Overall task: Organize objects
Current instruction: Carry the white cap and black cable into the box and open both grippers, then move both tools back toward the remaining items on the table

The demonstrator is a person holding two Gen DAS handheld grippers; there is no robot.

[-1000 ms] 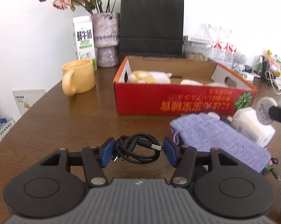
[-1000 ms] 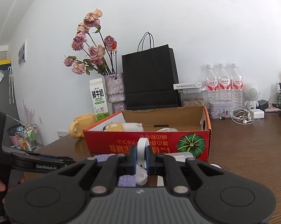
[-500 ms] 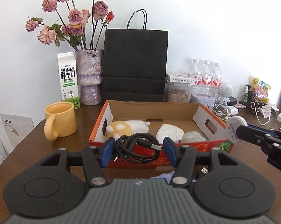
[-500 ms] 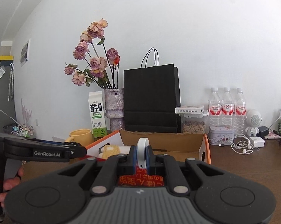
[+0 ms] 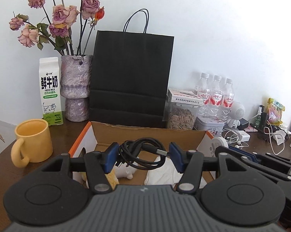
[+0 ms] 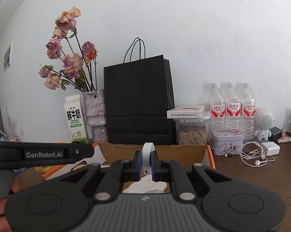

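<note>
In the left wrist view my left gripper (image 5: 142, 157) is shut on a coiled black USB cable (image 5: 137, 152), held in the air above the open cardboard box (image 5: 145, 135) with orange-red edges. Below it in the box lie a yellow and white plush toy (image 5: 116, 176) and a white cloth (image 5: 164, 172). My right gripper (image 6: 147, 164) is shut on a thin white round disc (image 6: 147, 157), held on edge over the same box (image 6: 164, 150) and its white cloth (image 6: 145, 185). From the left wrist view, the right gripper (image 5: 220, 148) with its disc (image 5: 218, 143) is at the box's right wall.
Behind the box stand a black paper bag (image 5: 131, 77), a purple vase of dried roses (image 5: 75, 87) and a milk carton (image 5: 49, 90). A yellow mug (image 5: 33, 139) sits left of it. To the right are a seed jar (image 6: 191, 133), a tin (image 6: 227, 142), water bottles (image 6: 231, 108) and earphones (image 6: 253, 154).
Both grippers have risen and moved forward from in front of the box to above its inside, still holding the cable and the disc. The purple pouch has dropped out of view.
</note>
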